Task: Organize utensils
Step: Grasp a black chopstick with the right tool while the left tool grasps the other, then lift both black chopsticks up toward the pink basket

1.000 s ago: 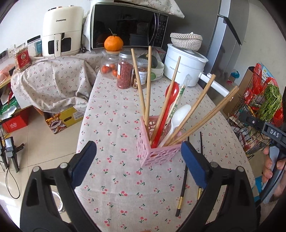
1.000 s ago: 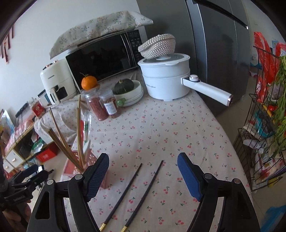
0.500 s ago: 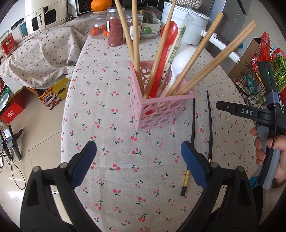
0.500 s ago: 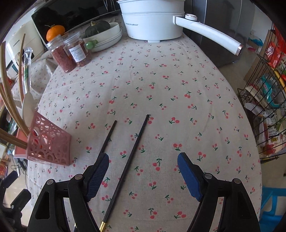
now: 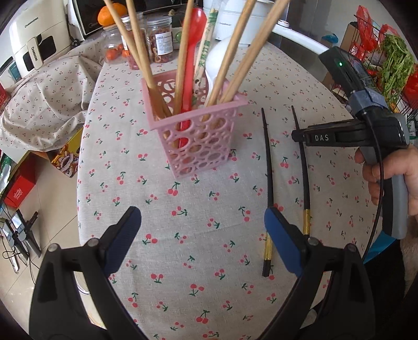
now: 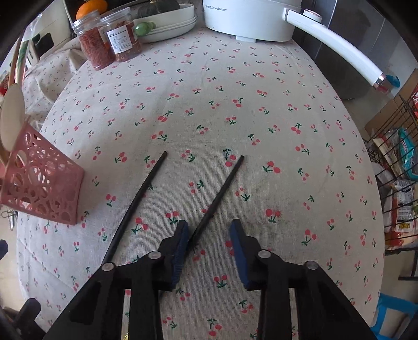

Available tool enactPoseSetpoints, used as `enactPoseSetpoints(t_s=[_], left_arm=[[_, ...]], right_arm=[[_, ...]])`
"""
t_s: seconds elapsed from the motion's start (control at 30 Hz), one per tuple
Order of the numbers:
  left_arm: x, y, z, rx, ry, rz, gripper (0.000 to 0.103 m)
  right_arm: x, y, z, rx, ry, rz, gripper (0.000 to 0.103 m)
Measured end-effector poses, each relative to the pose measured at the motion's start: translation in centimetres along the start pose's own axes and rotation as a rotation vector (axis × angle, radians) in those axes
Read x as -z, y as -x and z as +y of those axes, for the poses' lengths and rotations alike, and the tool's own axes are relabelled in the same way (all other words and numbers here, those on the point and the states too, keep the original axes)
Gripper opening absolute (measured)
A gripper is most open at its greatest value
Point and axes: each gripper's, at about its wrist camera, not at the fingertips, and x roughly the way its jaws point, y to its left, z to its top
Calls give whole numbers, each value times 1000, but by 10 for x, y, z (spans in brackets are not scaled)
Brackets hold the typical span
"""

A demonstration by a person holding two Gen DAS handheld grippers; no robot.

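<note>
A pink lattice utensil basket (image 5: 196, 136) stands on the cherry-print tablecloth and holds several wooden chopsticks, a red spoon and a white spoon; it also shows at the left in the right wrist view (image 6: 41, 183). Two black chopsticks with gold ends lie to its right: the left one (image 5: 267, 177) (image 6: 135, 206) and the right one (image 5: 303, 172) (image 6: 219, 191). My right gripper (image 6: 210, 227) is partly open, low over the cloth, straddling the right chopstick, whose shaft lies against the left pad. My left gripper (image 5: 202, 222) is open and empty, in front of the basket.
Jars (image 6: 104, 41), a plate stack (image 6: 167, 23) and a white pot (image 6: 250, 18) with a long handle (image 6: 339, 49) stand at the table's far end. A wire rack (image 6: 397, 162) stands off the right edge. The table edge drops to the floor on the left (image 5: 52, 183).
Both grippers moved down and closer to the table. The right gripper's jaws narrowed from wide open around the right black chopstick. The left gripper stayed open.
</note>
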Motion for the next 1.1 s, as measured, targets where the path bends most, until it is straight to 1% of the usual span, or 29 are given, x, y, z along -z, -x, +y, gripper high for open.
enactPoseSetpoints(t_s=[0.07, 0.2, 0.27, 0.37, 0.4, 0.47, 0.5, 0.57, 0.67, 0.7, 0.77, 0.83, 0.87, 0.97, 1.0, 1.03, 1.07, 1.1], left_arm=[[1, -2, -10, 11, -34, 6, 95], [2, -6, -33, 35, -96, 17, 95], [0, -7, -47, 55, -121, 22, 95], [-7, -9, -68, 82, -146, 20, 94], [-10, -11, -75, 91, -156, 22, 93], [-19, -16, -89, 101, -166, 24, 82], [-23, -20, -94, 105, -163, 26, 79], [-35, -30, -103, 105, -152, 38, 68], [-56, -46, -109, 74, -105, 45, 58], [-63, -50, -111, 56, -89, 44, 57], [-78, -60, -112, 10, -67, 38, 49], [-90, -68, -110, -42, -52, 39, 46], [-95, -73, -108, -63, -41, 49, 42], [-104, -88, -99, -103, -4, 86, 36], [-105, -92, -97, -109, 2, 103, 35], [-104, -97, -95, -110, 3, 126, 32], [-102, -102, -94, -103, 4, 157, 26], [-100, -102, -93, -76, 18, 138, 22]], right_arm=[[4, 3, -8, -30, -2, 10, 14], [12, 7, -30, -87, -63, 34, 8], [21, 11, -46, -92, -86, 37, 6], [27, 22, -65, -80, -98, 16, 6], [29, 27, -72, -87, -106, 8, 6], [33, 34, -86, -103, -127, -5, 6], [35, 38, -93, -105, -132, -11, 6], [40, 42, -104, -109, -144, -18, 6], [44, 43, -118, -117, -168, -20, 6], [45, 44, -123, -119, -176, -21, 6], [48, 48, -131, -129, -191, -31, 6], [47, 55, -136, -146, -202, -47, 6], [48, 60, -138, -155, -204, -58, 6], [48, 70, -140, -176, -206, -82, 6], [48, 72, -140, -180, -204, -86, 6], [48, 73, -140, -182, -201, -89, 6], [48, 74, -139, -185, -197, -92, 6], [48, 75, -138, -187, -194, -94, 6]])
